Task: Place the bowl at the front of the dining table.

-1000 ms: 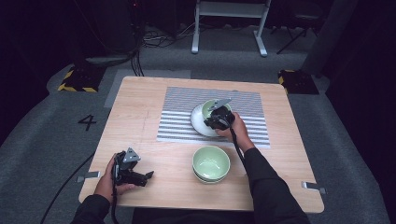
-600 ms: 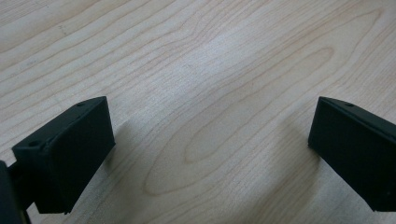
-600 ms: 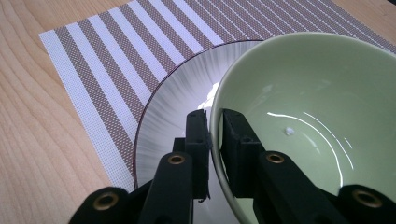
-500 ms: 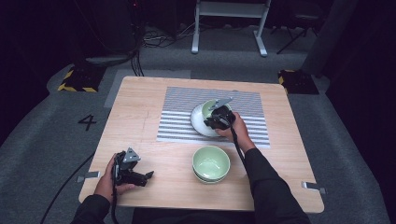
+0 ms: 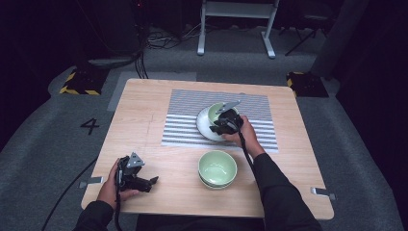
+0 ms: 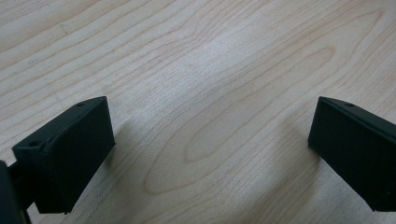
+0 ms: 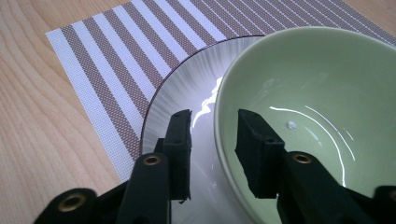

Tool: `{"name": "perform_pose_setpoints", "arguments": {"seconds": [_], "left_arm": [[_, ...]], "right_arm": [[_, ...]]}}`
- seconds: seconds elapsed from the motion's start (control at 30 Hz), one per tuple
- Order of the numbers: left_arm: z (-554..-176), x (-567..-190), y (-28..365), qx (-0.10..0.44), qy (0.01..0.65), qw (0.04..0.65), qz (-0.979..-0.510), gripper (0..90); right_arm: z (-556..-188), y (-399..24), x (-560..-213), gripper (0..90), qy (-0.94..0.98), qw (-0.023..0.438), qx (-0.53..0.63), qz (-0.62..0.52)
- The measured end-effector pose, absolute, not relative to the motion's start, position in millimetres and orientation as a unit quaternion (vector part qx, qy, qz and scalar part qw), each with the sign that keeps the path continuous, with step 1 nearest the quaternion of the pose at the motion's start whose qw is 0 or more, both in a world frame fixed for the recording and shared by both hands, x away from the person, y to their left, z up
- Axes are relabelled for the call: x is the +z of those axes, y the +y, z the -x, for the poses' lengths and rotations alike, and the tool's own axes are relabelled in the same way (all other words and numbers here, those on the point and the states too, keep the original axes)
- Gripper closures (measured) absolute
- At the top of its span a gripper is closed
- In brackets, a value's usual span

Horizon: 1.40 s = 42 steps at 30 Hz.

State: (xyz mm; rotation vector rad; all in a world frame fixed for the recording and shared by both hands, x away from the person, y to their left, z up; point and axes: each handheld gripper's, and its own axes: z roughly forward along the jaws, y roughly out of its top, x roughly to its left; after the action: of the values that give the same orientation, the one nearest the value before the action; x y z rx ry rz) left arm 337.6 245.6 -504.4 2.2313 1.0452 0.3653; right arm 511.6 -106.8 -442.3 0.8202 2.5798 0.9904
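A pale green bowl (image 7: 317, 93) sits on a white plate (image 7: 187, 93), which lies on a striped placemat (image 7: 107, 60). My right gripper (image 7: 212, 116) straddles the bowl's near rim, one jaw over the plate and one inside the bowl, with a thin gap on each side. In the high view this gripper (image 5: 216, 126) is at the plate (image 5: 204, 122) and bowl (image 5: 216, 108) in the middle of the placemat (image 5: 183, 115). My left gripper (image 5: 151, 183) rests open near the table's front left, over bare wood (image 6: 210, 70), with nothing between its jaws (image 6: 210, 135).
A stack of green bowls (image 5: 217, 168) stands on the wooden table (image 5: 139, 125) just in front of the placemat, beside my right forearm. Grey floor surrounds the table, with a metal frame (image 5: 235, 24) and cables beyond the far edge.
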Motion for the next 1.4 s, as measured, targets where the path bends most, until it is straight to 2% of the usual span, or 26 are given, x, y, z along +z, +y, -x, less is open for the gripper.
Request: {"name": "perform_pose_setpoints", "arguments": {"seconds": [0.4, 0.63, 0.77, 1.4], "left_arm": [[-337.7, -504.4, 245.6, 0.139, 0.397, 0.32, -0.849, 0.3], [-337.7, -504.4, 245.6, 0.139, 0.397, 0.32, -0.849, 0.3], [-337.6, -504.4, 245.6, 0.139, 0.398, 0.32, -0.849, 0.3], [-337.6, -504.4, 245.6, 0.139, 0.398, 0.32, -0.849, 0.2]], "right_arm": [[-511.8, -103.9, -445.3, 48.3, 0.884, 0.132, 0.341, -0.292], [-510.5, -105.4, -443.2, 28.1, 0.883, 0.127, 0.343, -0.295], [-506.8, -102.4, -440.7, 18.2, 0.889, 0.141, 0.321, -0.295], [-492.3, -101.6, -425.0, 20.2, 0.899, 0.156, 0.313, -0.262]]}}
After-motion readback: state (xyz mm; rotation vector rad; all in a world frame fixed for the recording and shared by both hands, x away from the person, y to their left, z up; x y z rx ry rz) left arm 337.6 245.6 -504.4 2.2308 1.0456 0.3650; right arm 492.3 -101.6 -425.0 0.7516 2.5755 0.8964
